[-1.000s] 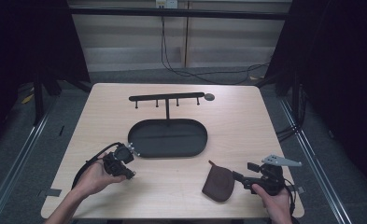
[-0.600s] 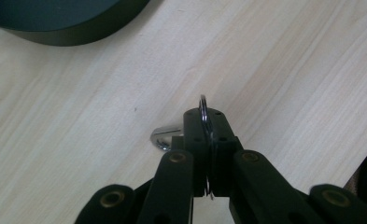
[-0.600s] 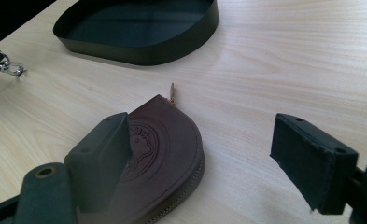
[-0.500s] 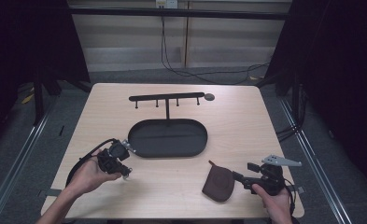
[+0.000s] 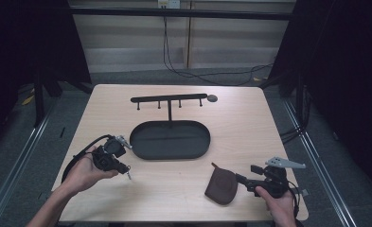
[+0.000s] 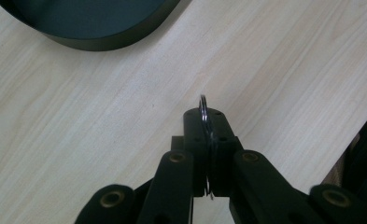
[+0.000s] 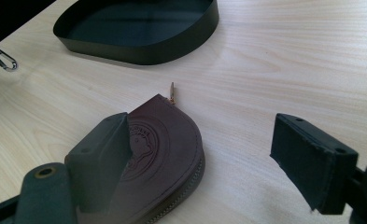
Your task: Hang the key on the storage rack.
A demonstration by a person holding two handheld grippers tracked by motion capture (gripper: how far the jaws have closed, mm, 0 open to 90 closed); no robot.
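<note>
Metal key ring clamped in the left hand-held gripper (image 5: 122,163); brown leather pouch by the spread right one.

Steel ring (image 6: 203,108) stands edge-on between the left hand-held gripper's pads, which are pressed together on it, its top poking out past their tips above the pale wood bench (image 5: 231,118); in the high view a small clip (image 5: 128,173) dangles under that hand-held gripper, just clear of the bench. Ahead of it and to its right lies the black oval tray (image 5: 170,140), with a black peg rack (image 5: 168,100) beyond. The right hand-held gripper (image 7: 200,154) stands wide apart, gripping nothing: the zipped pouch (image 7: 165,154) lies flat on the bench, partly behind its left pad and reaching into the gap, well short of the other pad.
</note>
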